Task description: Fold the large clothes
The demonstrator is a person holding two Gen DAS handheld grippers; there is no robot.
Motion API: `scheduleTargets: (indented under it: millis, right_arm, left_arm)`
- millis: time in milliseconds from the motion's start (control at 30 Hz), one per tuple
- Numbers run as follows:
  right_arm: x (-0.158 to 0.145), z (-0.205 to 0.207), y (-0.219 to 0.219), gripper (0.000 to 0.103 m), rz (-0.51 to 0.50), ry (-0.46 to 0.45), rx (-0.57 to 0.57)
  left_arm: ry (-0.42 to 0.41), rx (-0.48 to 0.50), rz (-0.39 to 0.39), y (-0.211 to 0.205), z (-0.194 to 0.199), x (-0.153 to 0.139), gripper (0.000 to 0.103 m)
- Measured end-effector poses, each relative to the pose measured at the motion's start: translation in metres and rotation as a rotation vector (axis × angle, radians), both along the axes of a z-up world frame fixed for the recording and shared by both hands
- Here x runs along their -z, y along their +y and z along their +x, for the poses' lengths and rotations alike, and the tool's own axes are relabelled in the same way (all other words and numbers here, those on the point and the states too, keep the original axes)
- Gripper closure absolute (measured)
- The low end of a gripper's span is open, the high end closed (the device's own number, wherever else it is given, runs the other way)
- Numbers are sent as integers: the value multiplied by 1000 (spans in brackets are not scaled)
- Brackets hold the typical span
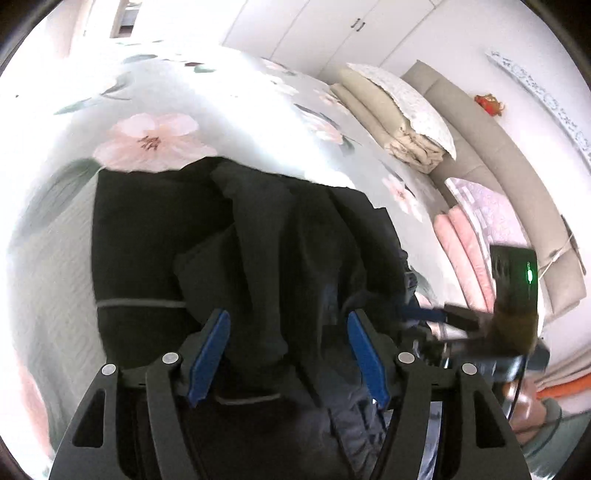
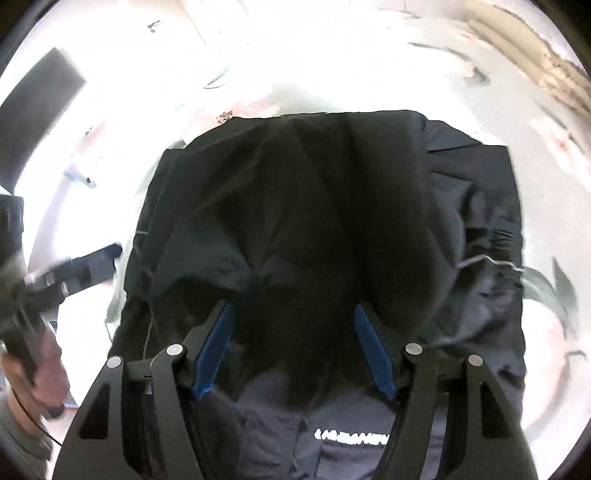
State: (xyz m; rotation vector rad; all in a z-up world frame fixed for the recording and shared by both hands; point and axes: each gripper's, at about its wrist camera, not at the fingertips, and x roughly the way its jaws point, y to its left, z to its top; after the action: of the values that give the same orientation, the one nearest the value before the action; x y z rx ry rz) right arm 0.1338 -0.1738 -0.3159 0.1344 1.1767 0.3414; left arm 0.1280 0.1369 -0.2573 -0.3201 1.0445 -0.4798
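A large black garment lies in loose folds on a floral bedsheet. My left gripper is open, its blue pads on either side of a raised fold of the cloth, just above it. The right gripper shows blurred at the garment's right edge in the left wrist view. In the right wrist view the same black garment fills the middle, with a white logo near the bottom. My right gripper is open over the cloth. The left gripper shows blurred at the left.
Folded beige bedding and a pink quilt are stacked along a padded headboard at the right. White wardrobe doors stand behind the bed. The person's hand shows at lower left in the right wrist view.
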Motion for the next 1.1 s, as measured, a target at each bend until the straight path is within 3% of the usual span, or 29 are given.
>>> scheduleTargets:
  millis: [67,167,200,233,400,500,600,767,933,1000,1100]
  right_arm:
    - [6,-5,-5,32,-17,28,13]
    - [48,11,15,35,-120,131,45]
    - [59,12,16,35,-121,155,53]
    - [61,20,25,34,-112,157,60]
    - [51,14,23,33,-100,142,46]
    - [43,-8,4,33,9,149,62]
    - [33,-44,-25,33,76,131,82]
    - [42,-105,-89,33,70,153,123]
    - [45,-176,-157,33,0,189,176]
    - [49,-199,-181,33,0,223,207]
    - [51,-231,-201,33,2,264,238]
  left_arm:
    - [17,32,4,-16,18,11,35]
    - [129,4,164,-29,44,65,37]
    - [154,-13,148,-25,45,79,37]
    - [138,-30,113,-21,44,83,37]
    - [105,-39,125,-17,20,56,37]
    - [100,-62,70,2,-15,38,37]
    - [111,-119,85,26,-62,26,37]
    - [228,-280,101,66,-155,34,37]
    - [348,-416,97,87,-236,55,37]
    - [372,-452,77,93,-257,59,37]
    - [427,-520,-16,103,-291,68,37]
